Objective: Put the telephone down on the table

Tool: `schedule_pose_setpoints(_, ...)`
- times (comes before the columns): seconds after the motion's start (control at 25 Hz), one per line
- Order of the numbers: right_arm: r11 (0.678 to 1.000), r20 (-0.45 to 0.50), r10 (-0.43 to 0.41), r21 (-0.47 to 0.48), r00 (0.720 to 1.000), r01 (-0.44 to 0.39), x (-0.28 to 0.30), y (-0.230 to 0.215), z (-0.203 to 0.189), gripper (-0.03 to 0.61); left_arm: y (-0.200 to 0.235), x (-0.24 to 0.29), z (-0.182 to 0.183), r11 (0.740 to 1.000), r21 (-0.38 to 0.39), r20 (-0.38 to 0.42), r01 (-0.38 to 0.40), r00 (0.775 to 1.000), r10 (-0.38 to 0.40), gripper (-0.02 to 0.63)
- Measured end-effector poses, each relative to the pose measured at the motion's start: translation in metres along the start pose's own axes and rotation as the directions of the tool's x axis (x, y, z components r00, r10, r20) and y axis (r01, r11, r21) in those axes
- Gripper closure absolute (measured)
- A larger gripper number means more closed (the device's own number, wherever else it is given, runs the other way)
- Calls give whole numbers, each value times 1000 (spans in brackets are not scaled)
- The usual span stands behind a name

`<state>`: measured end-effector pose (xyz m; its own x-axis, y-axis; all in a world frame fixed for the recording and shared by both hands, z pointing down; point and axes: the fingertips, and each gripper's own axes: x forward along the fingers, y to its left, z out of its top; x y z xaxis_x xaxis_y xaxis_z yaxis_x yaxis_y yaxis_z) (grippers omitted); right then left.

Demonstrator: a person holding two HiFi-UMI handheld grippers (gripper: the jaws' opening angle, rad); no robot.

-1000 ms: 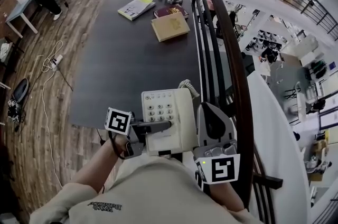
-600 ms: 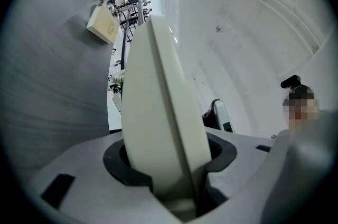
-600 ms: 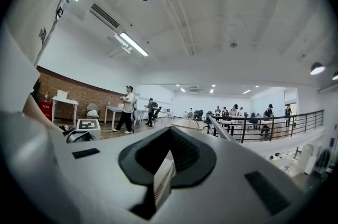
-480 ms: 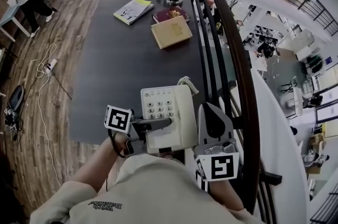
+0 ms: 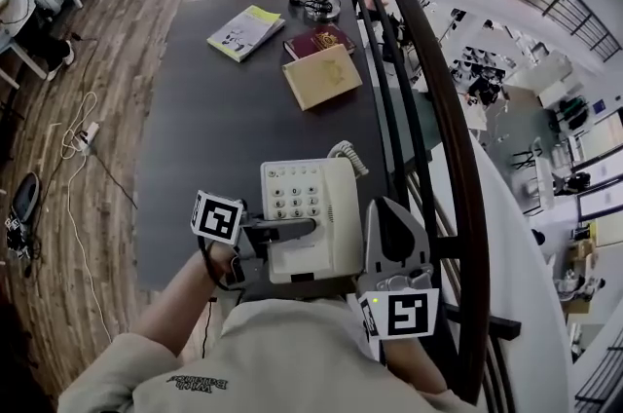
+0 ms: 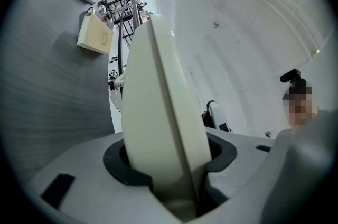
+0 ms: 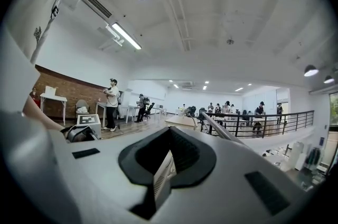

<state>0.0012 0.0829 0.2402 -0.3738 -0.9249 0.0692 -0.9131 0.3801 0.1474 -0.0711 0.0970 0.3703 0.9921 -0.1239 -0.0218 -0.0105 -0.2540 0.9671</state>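
The cream push-button telephone (image 5: 311, 206) hangs level over the near end of the dark table (image 5: 214, 129), held between both grippers. My left gripper (image 5: 292, 231) is shut on its front left edge. In the left gripper view the telephone's pale body (image 6: 158, 128) fills the gap between the jaws. My right gripper (image 5: 382, 218) lies along the telephone's right side. In the right gripper view a thin, ribbed pale edge (image 7: 161, 178) is pinched between its nearly closed jaws. The coiled cord (image 5: 348, 158) curls off the telephone's far right corner. I cannot see whether the base touches the table.
At the table's far end lie a yellow-green booklet (image 5: 245, 32), a maroon book (image 5: 319, 41) and a tan book (image 5: 322, 76), with a desk lamp (image 5: 316, 2) behind them. A dark railing (image 5: 428, 109) runs close along the table's right side. Wooden floor with cables lies to the left.
Both grippers have carried the telephone forward together. It was at the table's near edge and now sits over the tabletop. Neither grip has changed.
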Motion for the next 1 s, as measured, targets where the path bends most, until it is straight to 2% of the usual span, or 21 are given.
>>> schedule_pose_setpoints(0.08, 1000, -3, -1, -1, 1000, 1, 8, 1, 1, 578, 1, -3, 7, 1000, -12, 5, 2, 1000, -2, 377)
schedule_pose_setpoints(0.24, 1000, 4, -6, -4, 1000, 6, 17, -3, 5, 578, 5, -5, 18, 999, 36, 6, -12, 1000, 12, 377)
schedule_pose_setpoints(0.36, 1000, 8, -1, -4, 1000, 1, 18, -4, 6, 578, 2, -5, 17, 1000, -15, 21, -10, 1000, 10, 377)
schedule_pose_setpoints(0.6, 999, 4, 52, -9, 999, -52, 23, -8, 4, 578, -4, 1, 21, 999, -25, 39, -31, 999, 32, 377)
schedule_pose_setpoints(0.72, 997, -8, 77, 27, 997, -76, 28, -15, -3, 578, 1, 4, 24, 997, -27, 56, -66, 996, 68, 377)
schedule_pose_setpoints(1.0, 995, -29, 85, 54, 996, -83, 30, -35, -22, 578, 14, 22, 20, 994, -77, 81, -75, 993, 81, 377)
